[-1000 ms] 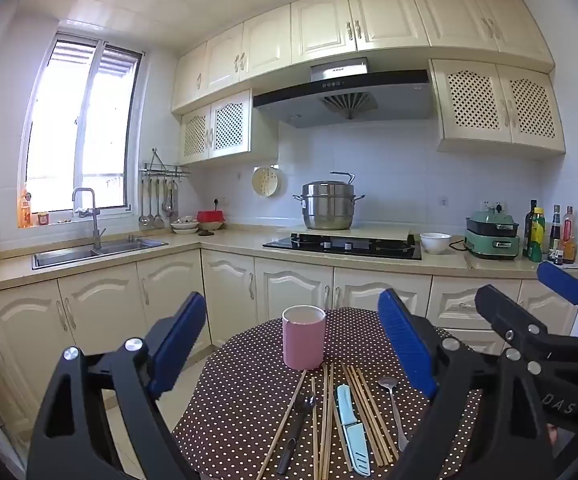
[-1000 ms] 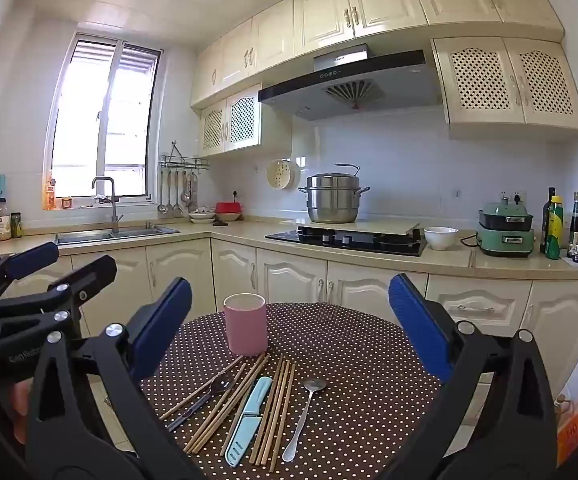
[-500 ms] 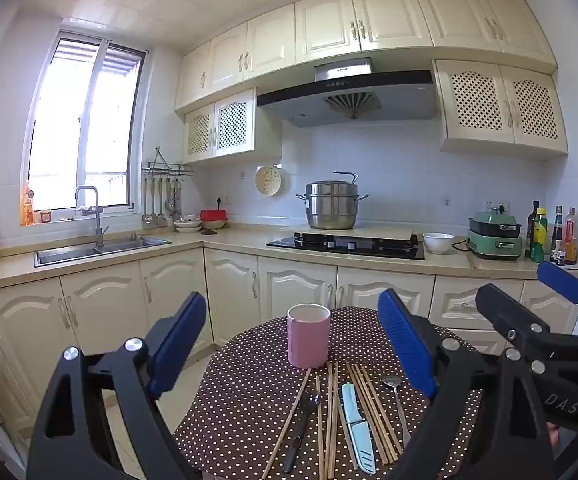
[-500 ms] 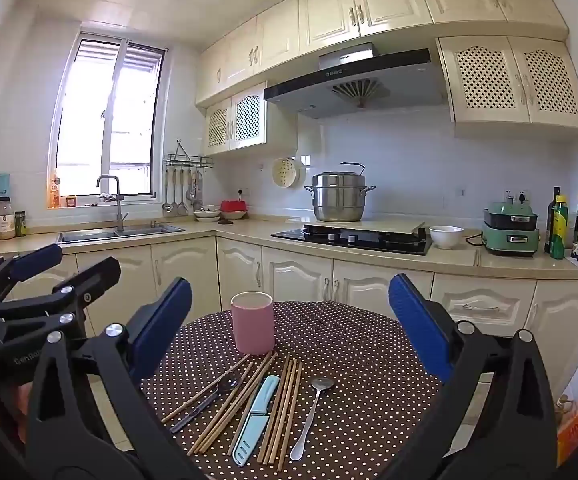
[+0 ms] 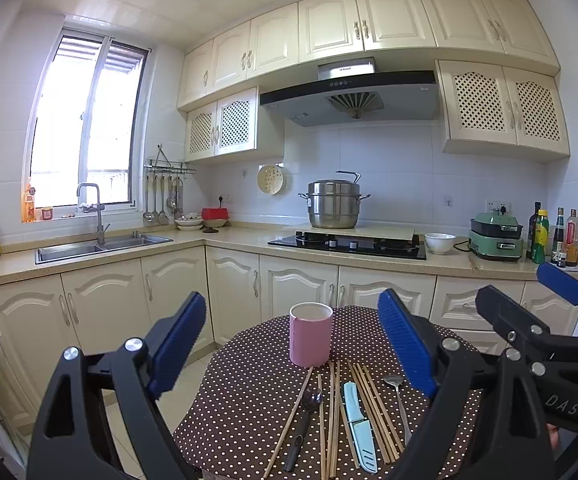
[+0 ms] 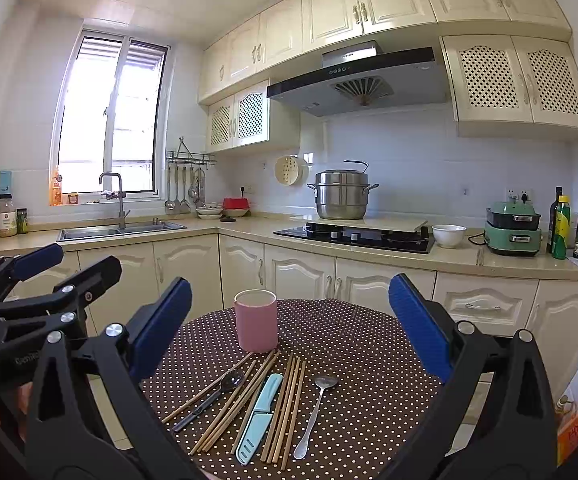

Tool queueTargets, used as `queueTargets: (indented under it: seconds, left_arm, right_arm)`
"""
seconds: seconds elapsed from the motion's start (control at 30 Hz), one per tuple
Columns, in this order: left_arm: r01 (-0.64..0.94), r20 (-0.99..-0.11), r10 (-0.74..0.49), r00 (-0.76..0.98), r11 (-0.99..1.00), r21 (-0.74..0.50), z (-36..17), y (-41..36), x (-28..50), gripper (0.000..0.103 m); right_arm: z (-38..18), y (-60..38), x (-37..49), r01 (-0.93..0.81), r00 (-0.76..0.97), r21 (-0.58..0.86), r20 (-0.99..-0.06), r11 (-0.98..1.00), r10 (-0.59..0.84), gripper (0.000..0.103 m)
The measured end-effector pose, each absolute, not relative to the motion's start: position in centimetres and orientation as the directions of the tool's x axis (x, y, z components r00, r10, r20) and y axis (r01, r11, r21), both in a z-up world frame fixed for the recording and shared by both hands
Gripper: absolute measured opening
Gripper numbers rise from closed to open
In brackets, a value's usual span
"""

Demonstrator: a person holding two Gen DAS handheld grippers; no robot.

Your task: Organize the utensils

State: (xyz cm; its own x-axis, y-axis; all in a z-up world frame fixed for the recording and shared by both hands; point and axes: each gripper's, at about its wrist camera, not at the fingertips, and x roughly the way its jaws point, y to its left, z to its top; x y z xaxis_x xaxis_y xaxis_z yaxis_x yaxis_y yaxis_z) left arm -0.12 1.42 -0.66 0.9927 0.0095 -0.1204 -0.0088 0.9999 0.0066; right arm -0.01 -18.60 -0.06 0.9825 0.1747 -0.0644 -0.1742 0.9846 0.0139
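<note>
I am holding my left gripper [image 5: 293, 344] and right gripper [image 6: 289, 320] spread wide above the dotted table [image 6: 369, 344], gripping nothing. The chopsticks [image 6: 285, 404], blue knife [image 6: 259, 418] and two spoons are lying just in front of the pink cup [image 6: 256, 320]

From my left wrist view, the near ends of the chopsticks [image 5: 331, 420] run off the bottom edge. The right tool's [image 5: 529, 300] body hides the desk's [image 5: 241, 400] right rim. In the right wrist view, the left tool [image 6: 65, 264] is cut off at the left edge. The bottle labels [image 6: 561, 232] are too small for me to read.
</note>
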Motion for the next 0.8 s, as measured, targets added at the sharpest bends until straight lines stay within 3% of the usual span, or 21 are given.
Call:
queueTargets:
  seconds: [0.8]
  left_arm:
    - [-0.006,-0.151,0.007,0.989,1.000,0.011,-1.1,1.3,1.1,0.086]
  right_arm:
    - [-0.2,-19.1,0.9,-0.179,0.978,0.027,-0.099,0.983,0.181,0.097]
